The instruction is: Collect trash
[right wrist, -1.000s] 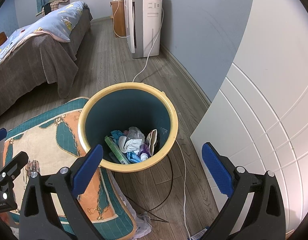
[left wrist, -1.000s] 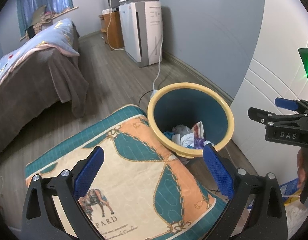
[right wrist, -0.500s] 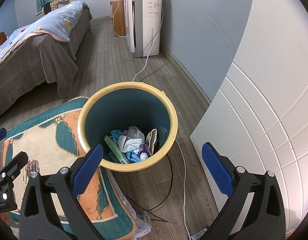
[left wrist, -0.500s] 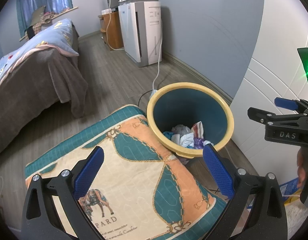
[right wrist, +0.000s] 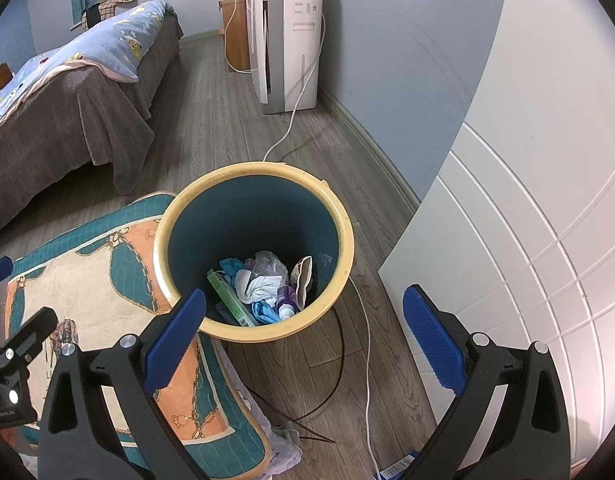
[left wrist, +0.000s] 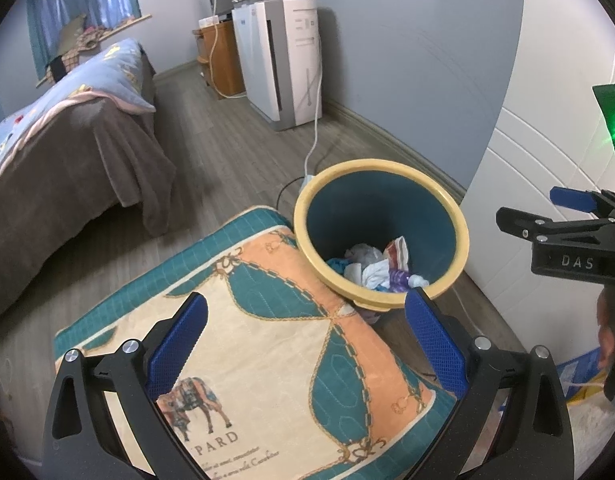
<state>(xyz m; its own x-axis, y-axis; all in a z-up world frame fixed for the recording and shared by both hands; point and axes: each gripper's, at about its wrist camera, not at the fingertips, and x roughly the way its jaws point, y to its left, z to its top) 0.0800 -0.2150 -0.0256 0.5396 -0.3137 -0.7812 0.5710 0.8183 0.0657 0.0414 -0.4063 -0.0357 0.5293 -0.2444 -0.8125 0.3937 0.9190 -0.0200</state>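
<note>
Trash bin: the round bin (right wrist: 253, 184), yellow rim and dark teal inside, stands upright on the wood floor (right wrist: 235, 128), touching the corner of the patterned cushion (left wrist: 267, 344).
Content of bin: crumpled white paper (right wrist: 259, 286), a clear plastic bag (right wrist: 269, 266), blue cloth (right wrist: 231, 267), a flat green box (right wrist: 231, 298) leaning on the inner wall, a small purple bottle with white cap (right wrist: 285, 299), and a brown-and-white wrapper (right wrist: 303, 278).
Only in right wrist view: the green box and the bottom of the bin; a black cable (right wrist: 339, 360) and a white cable (right wrist: 365, 328) on the floor just beside the bin.
Only in left wrist view: the horse picture and the letters "PARD" on the cushion; the near rim of the bin hides the green box.
Left gripper (left wrist: 305, 338): jaws spread wide, nothing between them; it hovers over the cushion, near the bin.
Right gripper (right wrist: 305, 332): jaws spread wide, empty, above the near rim of the bin. In the left wrist view it shows from the side, right of the bin, with a hand (left wrist: 609, 332) on it.
Behind the bin: a white air purifier (right wrist: 285, 40) at the blue wall, well apart from the bin; a bed (right wrist: 67, 92) with a brown cover, far left of the bin.
Right of bin: a white panelled door (right wrist: 527, 240).
Change from one second ago: almost none; both grippers and the bin keep the same places.
</note>
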